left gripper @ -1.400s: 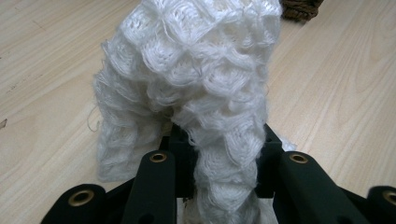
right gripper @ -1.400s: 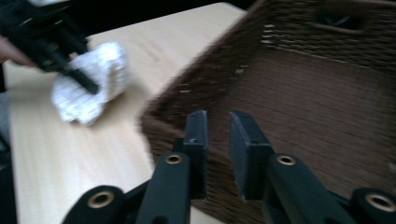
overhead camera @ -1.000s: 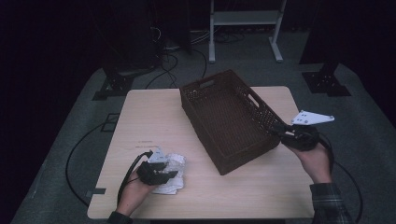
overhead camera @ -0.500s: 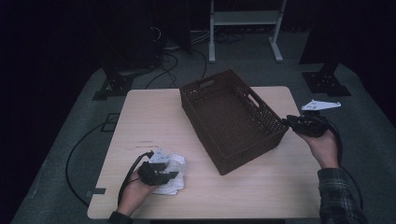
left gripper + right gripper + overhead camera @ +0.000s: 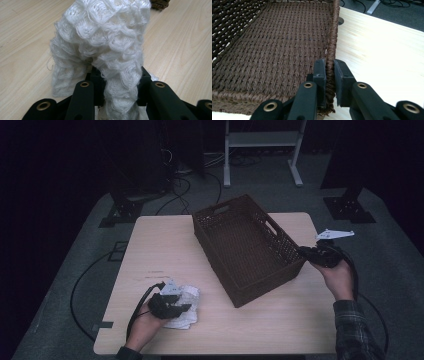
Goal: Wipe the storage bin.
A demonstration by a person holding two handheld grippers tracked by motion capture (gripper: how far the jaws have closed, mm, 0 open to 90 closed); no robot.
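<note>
At the lower left of the high view, the left claw (image 5: 172, 304) lies low over a white knitted cloth (image 5: 184, 305) that rests crumpled on the pale wooden bench (image 5: 160, 250), close to the bench's near edge. From the left gripper view, the cloth (image 5: 105, 50) rises in a bunched fold straight out from between the jaws, which are closed tight on it; its loose ends hang down onto the wood on both sides. Bare benchtop lies open to the left of the cloth and behind it, up to the far edge.

Across the middle and upper right of the high view stands a brown woven basket (image 5: 240, 295), set at a slant to the bench's edges, with its near corner pointing toward the lower middle of the frame. The right claw (image 5: 306, 254) is at the basket's right-hand end, near the bench's right edge. From the right gripper view, the basket's rim (image 5: 334, 37) runs upward between the two jaws, one jaw inside the wall and the other outside; the jaws have just been closing and now stand narrow, pressed on the braided rim. Right of that rim the bench is bare wood out to its edge, and the basket's floor to the left holds nothing.
</note>
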